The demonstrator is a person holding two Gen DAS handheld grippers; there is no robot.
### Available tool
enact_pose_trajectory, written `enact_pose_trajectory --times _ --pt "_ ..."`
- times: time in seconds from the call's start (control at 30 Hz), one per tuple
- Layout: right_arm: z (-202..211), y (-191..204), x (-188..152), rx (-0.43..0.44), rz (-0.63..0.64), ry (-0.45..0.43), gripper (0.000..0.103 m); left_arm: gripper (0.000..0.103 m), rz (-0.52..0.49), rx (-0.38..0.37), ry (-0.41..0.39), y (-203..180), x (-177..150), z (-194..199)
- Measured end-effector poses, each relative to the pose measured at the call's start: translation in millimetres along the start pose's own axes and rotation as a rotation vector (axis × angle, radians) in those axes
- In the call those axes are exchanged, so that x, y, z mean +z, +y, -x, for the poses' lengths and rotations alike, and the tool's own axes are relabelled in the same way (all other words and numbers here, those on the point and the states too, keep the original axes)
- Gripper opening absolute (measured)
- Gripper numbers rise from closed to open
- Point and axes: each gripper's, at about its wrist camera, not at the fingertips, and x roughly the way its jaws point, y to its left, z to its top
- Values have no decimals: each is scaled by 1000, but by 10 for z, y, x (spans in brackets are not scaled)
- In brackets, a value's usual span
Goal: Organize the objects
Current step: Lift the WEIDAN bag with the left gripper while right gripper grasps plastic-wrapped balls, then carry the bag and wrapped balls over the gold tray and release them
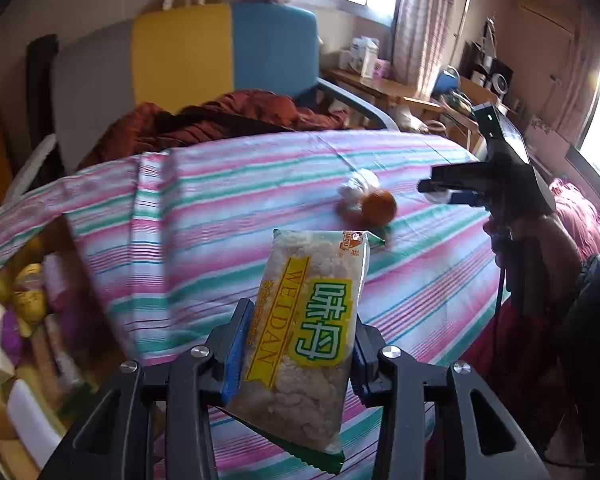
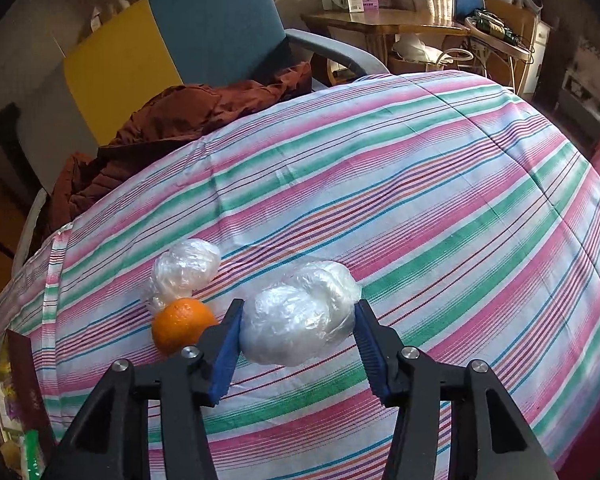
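Observation:
My left gripper (image 1: 298, 350) is shut on a snack packet (image 1: 308, 332) with yellow and green labels, held above the striped cloth (image 1: 228, 208). My right gripper (image 2: 298, 334) is shut on a white plastic-wrapped bundle (image 2: 300, 316), with both blue pads against its sides. An orange (image 2: 182, 322) lies just left of the right gripper, with a second clear plastic-wrapped bundle (image 2: 186, 266) behind it. In the left wrist view the orange (image 1: 378, 206) and the bundle (image 1: 358, 188) lie ahead, and the right gripper (image 1: 440, 192) reaches in from the right.
A box of mixed items (image 1: 16, 320) sits low at the left, beside the cloth's edge. A reddish-brown garment (image 2: 160, 128) lies on a yellow and blue chair (image 2: 172, 36) behind. A wooden table (image 2: 380, 20) with boxes stands at the far right.

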Motion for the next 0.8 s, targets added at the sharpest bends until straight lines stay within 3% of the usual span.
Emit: enact_pose_trajectory --times 0.27,0.53,0.8 --pt "184 152 -26 33 58 -69 54 43 135 158 -98 756 -181 644" --pt "459 711 -264 84 273 -103 54 43 329 318 -81 1645 -662 906" --pt "958 1752 -879 273 501 -133 54 43 435 315 -70 1927 -928 924"
